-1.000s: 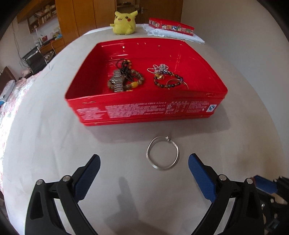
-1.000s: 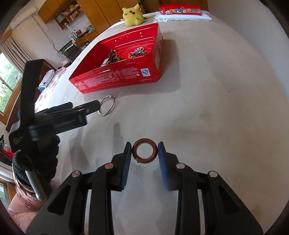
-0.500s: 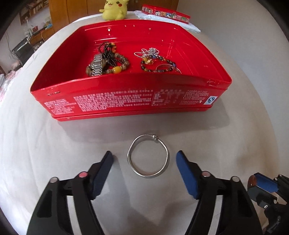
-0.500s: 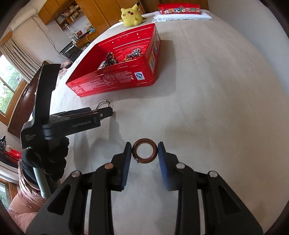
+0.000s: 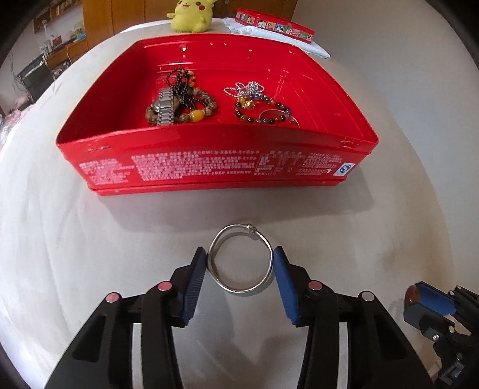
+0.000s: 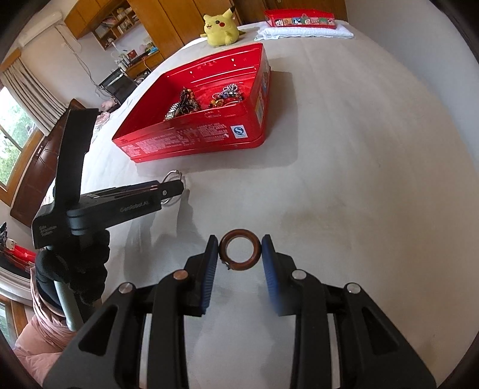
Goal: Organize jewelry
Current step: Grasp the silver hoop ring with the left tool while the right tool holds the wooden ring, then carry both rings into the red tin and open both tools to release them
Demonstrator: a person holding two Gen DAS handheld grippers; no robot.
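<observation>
Where the room shows at the far left, a window (image 6: 13, 140) lets in light, with a dark chair (image 6: 119, 85) and wood shelves (image 6: 119, 24) farther back. A big pale cloth (image 6: 359, 179) covers the flat top where everything sits.

On the left, the left gripper (image 5: 239, 263) has its blue pads pressed on both sides of the silver bangle (image 5: 241, 259), just in front of the red tin (image 5: 209, 167). Inside the tin lie a watch (image 5: 165, 109) and bead bracelets (image 5: 260, 112). Behind it sit a yellow toy (image 5: 191, 15) and a small red box (image 5: 274, 25) on a white towel (image 5: 248, 28).

On the right, the right gripper (image 6: 239, 254) pinches the brown ring (image 6: 239, 250) between its pads, above the cloth.
</observation>
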